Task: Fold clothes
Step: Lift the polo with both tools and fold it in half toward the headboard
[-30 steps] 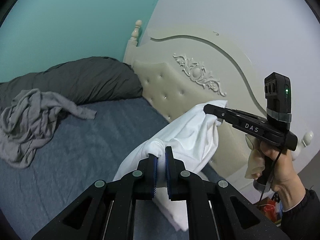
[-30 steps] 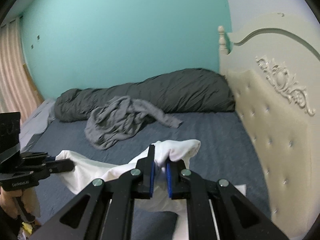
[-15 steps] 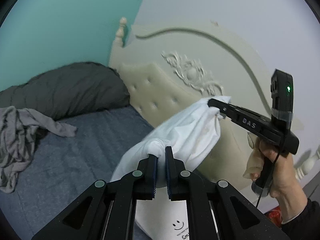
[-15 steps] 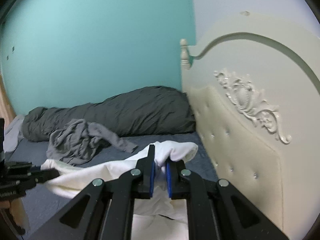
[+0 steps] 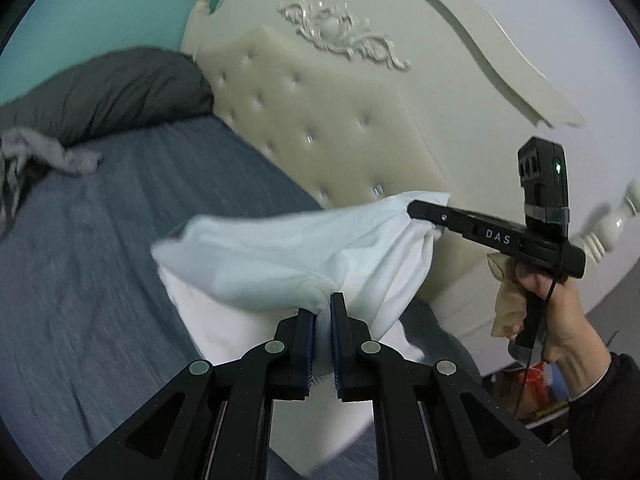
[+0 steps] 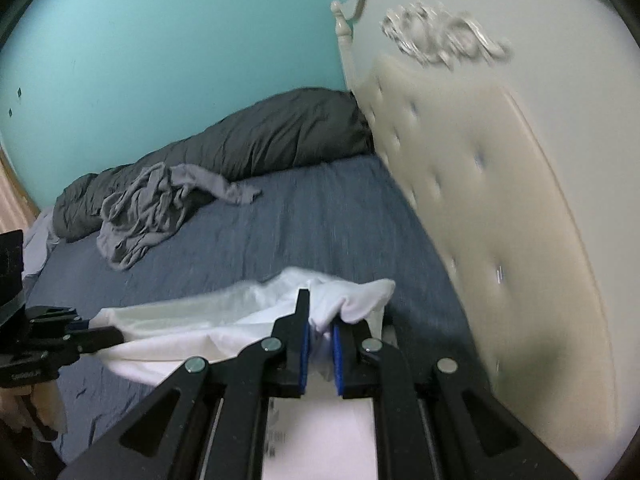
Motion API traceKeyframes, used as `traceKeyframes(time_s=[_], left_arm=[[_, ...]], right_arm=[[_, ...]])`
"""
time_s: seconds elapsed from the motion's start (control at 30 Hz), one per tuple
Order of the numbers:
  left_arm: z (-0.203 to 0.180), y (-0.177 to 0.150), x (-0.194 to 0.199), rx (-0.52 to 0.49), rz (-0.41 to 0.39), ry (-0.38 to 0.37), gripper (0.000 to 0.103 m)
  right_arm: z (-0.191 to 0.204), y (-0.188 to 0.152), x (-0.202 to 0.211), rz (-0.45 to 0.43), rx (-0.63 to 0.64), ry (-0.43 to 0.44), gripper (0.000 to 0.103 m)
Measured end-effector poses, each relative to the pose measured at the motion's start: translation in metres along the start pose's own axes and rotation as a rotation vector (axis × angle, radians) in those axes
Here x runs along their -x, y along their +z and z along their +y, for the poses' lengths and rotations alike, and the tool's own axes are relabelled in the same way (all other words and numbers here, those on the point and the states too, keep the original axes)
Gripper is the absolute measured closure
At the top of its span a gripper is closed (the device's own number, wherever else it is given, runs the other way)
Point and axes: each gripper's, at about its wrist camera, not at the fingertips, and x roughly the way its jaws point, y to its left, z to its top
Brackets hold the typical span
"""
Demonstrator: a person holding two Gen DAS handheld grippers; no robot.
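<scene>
A white garment (image 5: 288, 256) hangs stretched between both grippers, low over the blue bed sheet (image 5: 100, 248). My left gripper (image 5: 323, 308) is shut on one bunched corner of it. In the left wrist view the right gripper (image 5: 416, 206) grips the other corner near the headboard, held by a hand (image 5: 560, 320). The right wrist view shows my right gripper (image 6: 320, 320) shut on a fold of the white garment (image 6: 224, 320), with the left gripper (image 6: 108, 334) clamping the far corner at the left. The lower part of the garment lies on the sheet under the fingers.
A cream tufted headboard (image 6: 500, 208) stands close on the right. A crumpled grey garment (image 6: 152, 208) and a dark grey duvet (image 6: 260, 140) lie at the far side of the bed. Turquoise wall (image 6: 160, 40) behind. Clutter (image 5: 532, 384) sits on the floor beside the bed.
Both grippers have come down and toward the headboard with the white garment still held. The garment now hangs lower, close over the sheet, and the headboard looms nearer.
</scene>
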Motion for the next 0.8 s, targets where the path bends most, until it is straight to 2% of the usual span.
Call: traceKeyframes(time_s=[0.27, 0.47, 0.8], left_arm=[[-0.007, -0.081, -0.013, 0.075, 0.053, 0.016, 0.095], [-0.001, -0.113, -0.014, 0.136, 0.066, 0.013, 0.095], [0.018, -0.148, -0.026, 0.203, 0.1, 0.012, 0.096]], right_arm=[[-0.023, -0.093, 0.014, 0.091, -0.118, 0.053, 0.094], [-0.024, -0.128, 0.007, 0.135, -0.183, 0.08, 0.094], [-0.039, -0.171, -0.004, 0.181, -0.256, 0.084, 0.094]])
